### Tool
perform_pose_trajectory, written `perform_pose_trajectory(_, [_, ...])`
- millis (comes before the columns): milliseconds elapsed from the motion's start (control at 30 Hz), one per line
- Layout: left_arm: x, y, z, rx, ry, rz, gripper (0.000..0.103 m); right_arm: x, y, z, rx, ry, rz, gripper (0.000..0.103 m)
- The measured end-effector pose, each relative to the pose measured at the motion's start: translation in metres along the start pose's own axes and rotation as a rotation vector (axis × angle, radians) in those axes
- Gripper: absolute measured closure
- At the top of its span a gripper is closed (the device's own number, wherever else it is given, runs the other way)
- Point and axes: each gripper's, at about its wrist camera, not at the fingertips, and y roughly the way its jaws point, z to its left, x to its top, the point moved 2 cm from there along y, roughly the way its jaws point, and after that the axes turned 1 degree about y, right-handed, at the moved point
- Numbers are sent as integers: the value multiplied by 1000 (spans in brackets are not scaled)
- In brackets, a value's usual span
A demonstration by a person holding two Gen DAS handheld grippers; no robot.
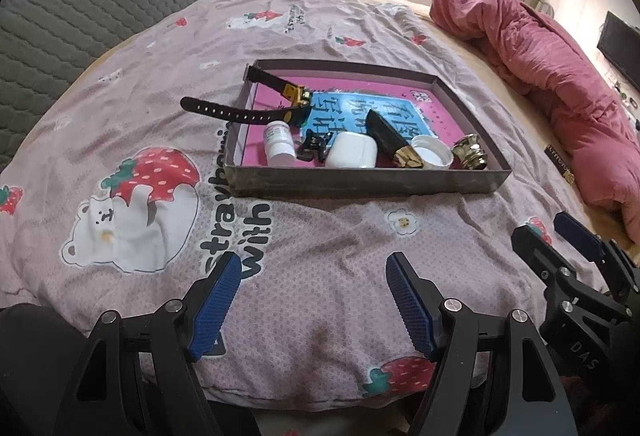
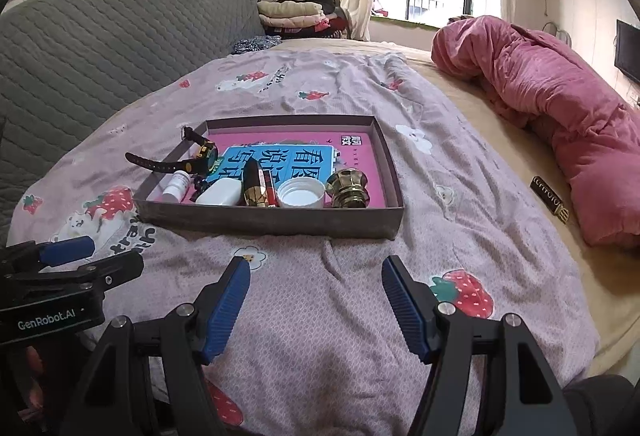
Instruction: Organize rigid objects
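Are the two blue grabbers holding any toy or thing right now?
No, nothing is held. The left gripper and the right gripper both stand open and empty above the bedsheet, short of the tray.

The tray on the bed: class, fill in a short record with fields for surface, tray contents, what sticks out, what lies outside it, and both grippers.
surface: bedspread with strawberry print
tray: book, watch, white bottle, white case, lipstick, white cap, gold cap
sticks out: watch strap over the left wall
outside: dark tube beside pink duvet
left gripper: open, empty
right gripper: open, empty
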Motion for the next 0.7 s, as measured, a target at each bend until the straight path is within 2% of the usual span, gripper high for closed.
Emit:
perform_pose_trajectory(300, [-1, 13, 4, 27, -8, 20, 27, -2, 8, 5, 10, -26, 6, 35])
perform_pose_trajectory(700, [-1, 20, -3, 35, 37, 18, 27, -2, 12, 12, 2, -65, 2, 35])
